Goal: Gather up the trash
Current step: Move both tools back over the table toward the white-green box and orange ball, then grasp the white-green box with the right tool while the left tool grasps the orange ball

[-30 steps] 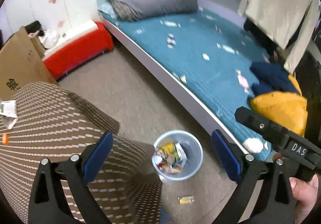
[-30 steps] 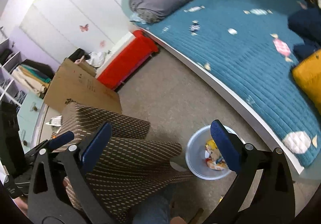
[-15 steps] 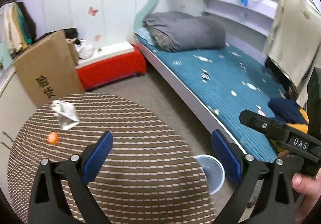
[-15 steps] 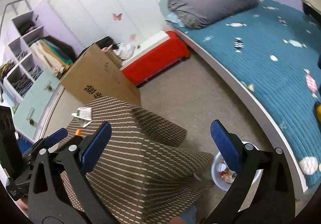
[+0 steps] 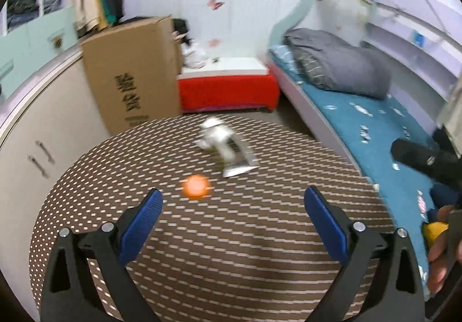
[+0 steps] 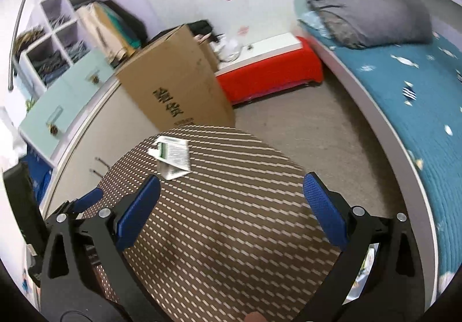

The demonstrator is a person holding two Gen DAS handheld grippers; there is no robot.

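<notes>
The round table's brown woven cloth point(image 5: 231, 249) with pale dashes looks matt and rough. On it, the crumpled silver foil wrapper point(image 5: 228, 148) is glossy. The brown cardboard box point(image 6: 176, 85) at upper left looks matt, smooth paper.

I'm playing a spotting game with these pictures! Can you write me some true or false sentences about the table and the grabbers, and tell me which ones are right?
1. Both grippers are open. True: the left gripper and the right gripper each hold nothing.
2. An orange bottle cap lies on the round table. True.
3. The white wrapper is inside the cardboard box. False: it lies on the table.
4. The low bench by the wall is green. False: it is red.
5. The bed cover is blue-green. True.
</notes>
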